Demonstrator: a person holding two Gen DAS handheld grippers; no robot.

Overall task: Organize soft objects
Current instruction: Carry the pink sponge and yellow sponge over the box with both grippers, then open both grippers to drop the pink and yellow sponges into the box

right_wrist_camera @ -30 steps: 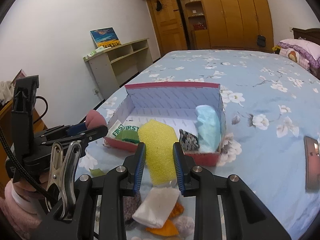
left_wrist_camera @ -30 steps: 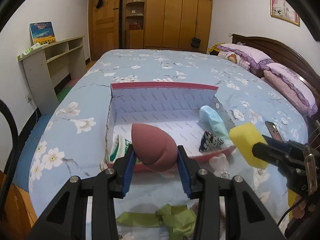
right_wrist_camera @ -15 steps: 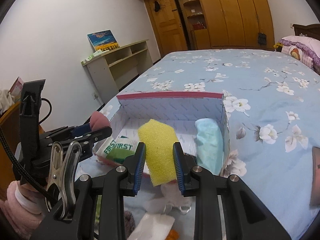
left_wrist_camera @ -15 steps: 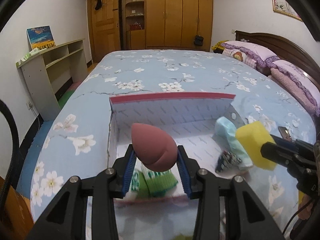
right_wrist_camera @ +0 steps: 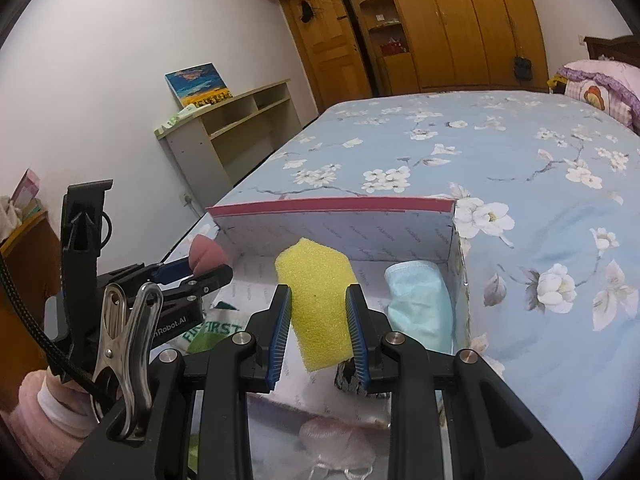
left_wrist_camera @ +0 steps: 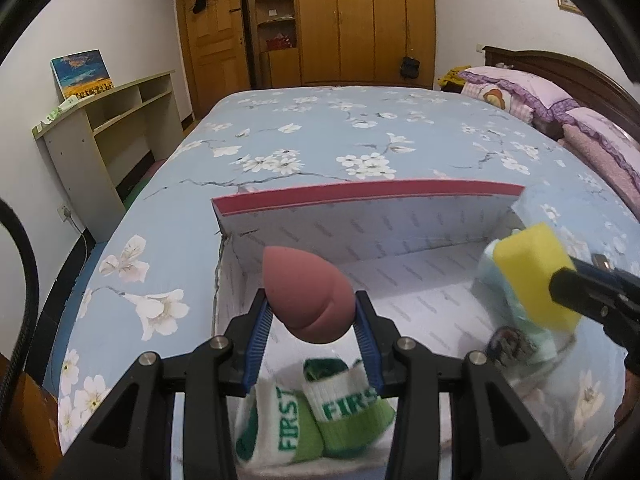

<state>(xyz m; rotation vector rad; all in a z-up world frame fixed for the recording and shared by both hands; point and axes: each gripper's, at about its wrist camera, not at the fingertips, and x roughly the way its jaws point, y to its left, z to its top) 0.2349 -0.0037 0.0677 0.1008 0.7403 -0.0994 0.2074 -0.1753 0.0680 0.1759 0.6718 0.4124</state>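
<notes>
Above the open box (left_wrist_camera: 360,196), left gripper (left_wrist_camera: 314,316) fingers clamp the pink sponge (left_wrist_camera: 308,292) and right gripper (right_wrist_camera: 318,312) fingers the yellow sponge (right_wrist_camera: 318,304); lowering and releasing likely follow.

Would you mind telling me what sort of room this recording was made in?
A home bedroom, most likely: a bed with a floral sheet, purple pillows against a wooden headboard, and a wall of wooden wardrobes.
</notes>
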